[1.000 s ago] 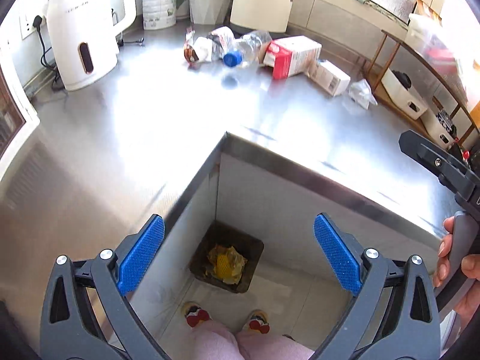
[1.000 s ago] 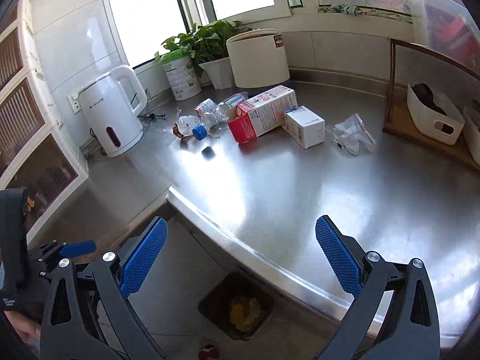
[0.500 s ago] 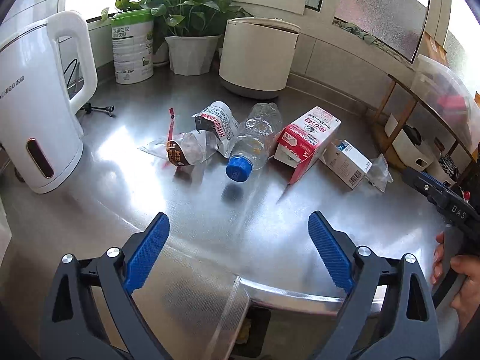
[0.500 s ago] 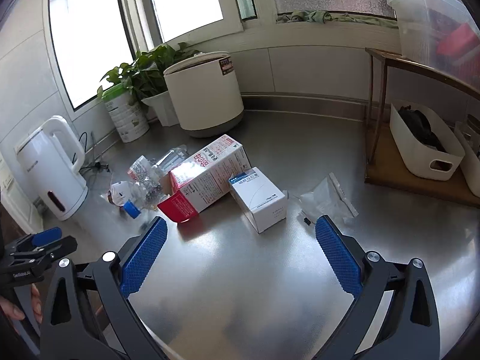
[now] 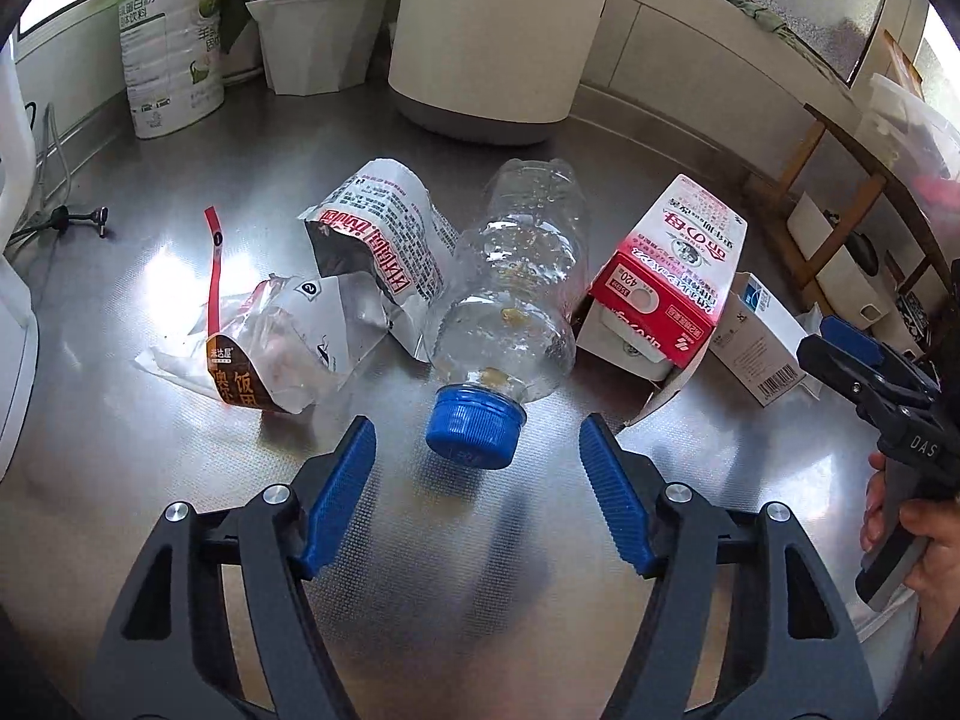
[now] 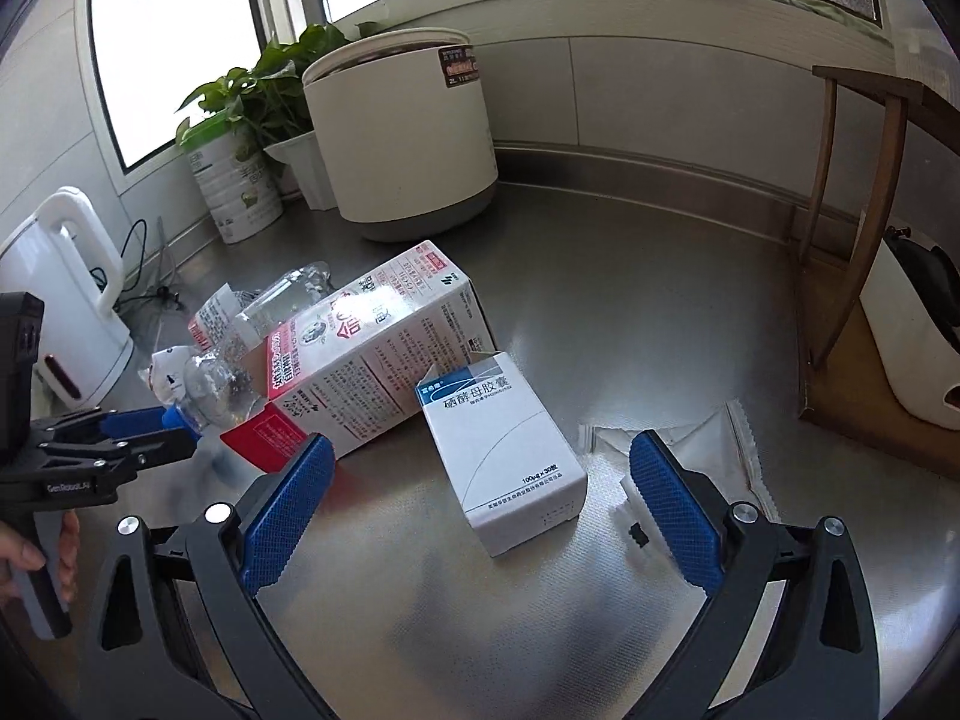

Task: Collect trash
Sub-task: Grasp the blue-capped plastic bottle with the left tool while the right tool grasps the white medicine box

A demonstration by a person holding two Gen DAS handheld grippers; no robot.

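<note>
A clear plastic bottle (image 5: 516,294) lies on the steel counter (image 5: 150,480) with its blue cap (image 5: 474,427) toward me. My left gripper (image 5: 476,441) hovers right at the cap; its jaws are closing, and the pads stand clear of it on both sides. Left of the bottle lie two torn foil wrappers (image 5: 378,240) (image 5: 270,354); to its right a red and white carton (image 5: 666,288). My right gripper (image 6: 480,462) is open, and a small white and blue box (image 6: 504,450) lies untouched between its fingers. A clear plastic bag (image 6: 708,450) lies to the right.
At the back stand a white round appliance (image 5: 498,36), a potted plant (image 5: 312,36) and a green and white tin (image 5: 171,42). A white kettle (image 6: 66,300) stands at the left. A wooden shelf (image 6: 852,210) with a white bin (image 6: 912,330) is at the right.
Both grippers came forward from over the counter's edge and the floor bin to the trash pile. The left jaws have narrowed; the right jaws stay wide.
</note>
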